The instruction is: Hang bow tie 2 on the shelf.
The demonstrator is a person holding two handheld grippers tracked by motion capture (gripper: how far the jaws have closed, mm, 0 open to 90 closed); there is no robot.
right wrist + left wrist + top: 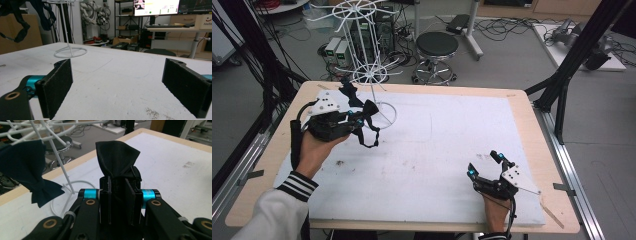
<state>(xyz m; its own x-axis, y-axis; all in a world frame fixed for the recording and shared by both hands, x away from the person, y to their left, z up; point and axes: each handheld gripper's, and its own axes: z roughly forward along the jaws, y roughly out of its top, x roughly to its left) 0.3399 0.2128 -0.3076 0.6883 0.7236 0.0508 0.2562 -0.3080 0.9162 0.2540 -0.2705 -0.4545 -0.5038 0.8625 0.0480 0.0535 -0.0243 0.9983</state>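
Black bow tie [117,160] sits clamped in my left gripper [117,195] just short of the white rack [371,75], one tie [27,167] already hung, while my right gripper [117,87] rests wide open and empty.

My left tool [357,121] is matte black, with bright blue collars by the jaws, brass-ringed pivot screws on its arms, and a pale grey three-cornered plate dotted with small holes on top. A black cable loops from its body. My right tool [485,165] is built alike. My left sleeve [272,212] is light grey with a black-and-white striped cuff.
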